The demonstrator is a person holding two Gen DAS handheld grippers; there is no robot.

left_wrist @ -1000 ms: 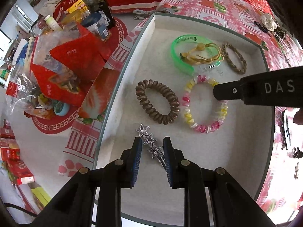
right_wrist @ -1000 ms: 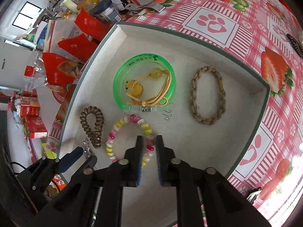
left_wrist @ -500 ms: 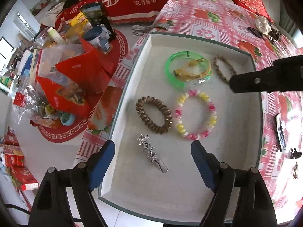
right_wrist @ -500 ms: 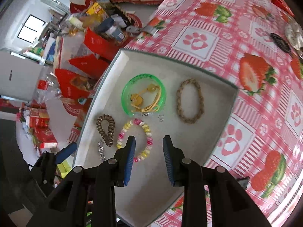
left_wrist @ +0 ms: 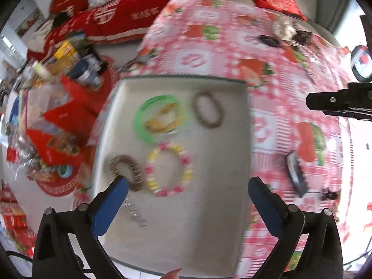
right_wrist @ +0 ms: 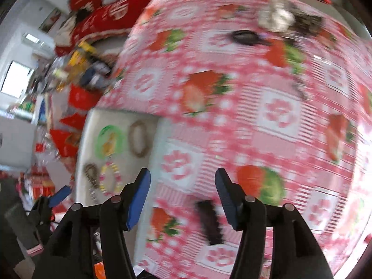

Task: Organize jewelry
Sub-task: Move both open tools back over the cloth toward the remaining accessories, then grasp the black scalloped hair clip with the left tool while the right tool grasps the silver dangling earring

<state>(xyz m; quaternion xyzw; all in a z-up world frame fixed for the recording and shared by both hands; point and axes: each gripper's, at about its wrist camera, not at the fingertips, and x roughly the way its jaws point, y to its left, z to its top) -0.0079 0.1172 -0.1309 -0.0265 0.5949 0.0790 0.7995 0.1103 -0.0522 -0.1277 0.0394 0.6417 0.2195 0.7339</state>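
A grey tray [left_wrist: 209, 244] lies on the strawberry tablecloth [left_wrist: 274, 88]. In it are a green bangle [left_wrist: 141, 121] with a yellow cord, a braided brown band [left_wrist: 208, 110], a brown spiral tie [left_wrist: 126, 171], a pink-and-yellow bead bracelet [left_wrist: 169, 171] and a silver star clip [left_wrist: 134, 214]. My left gripper [left_wrist: 188, 190] hovers above the tray, its jaws opening wide with nothing between them. My right gripper [right_wrist: 182, 186] hangs over the cloth right of the tray [right_wrist: 153, 144], its jaws opening and empty; a dark hair clip [right_wrist: 210, 220] lies below them.
More dark hair pieces lie on the cloth: a clip [left_wrist: 295, 174] right of the tray, an oval one [right_wrist: 246, 37] and a pale-and-dark heap [right_wrist: 286, 21] at the far side. Red bags and packets [left_wrist: 60, 125] crowd the floor to the left.
Both grippers let go and rose. The left one opened off the star clip, which stays in the tray. The right one opened and swung right, from over the bead bracelet to over the cloth.
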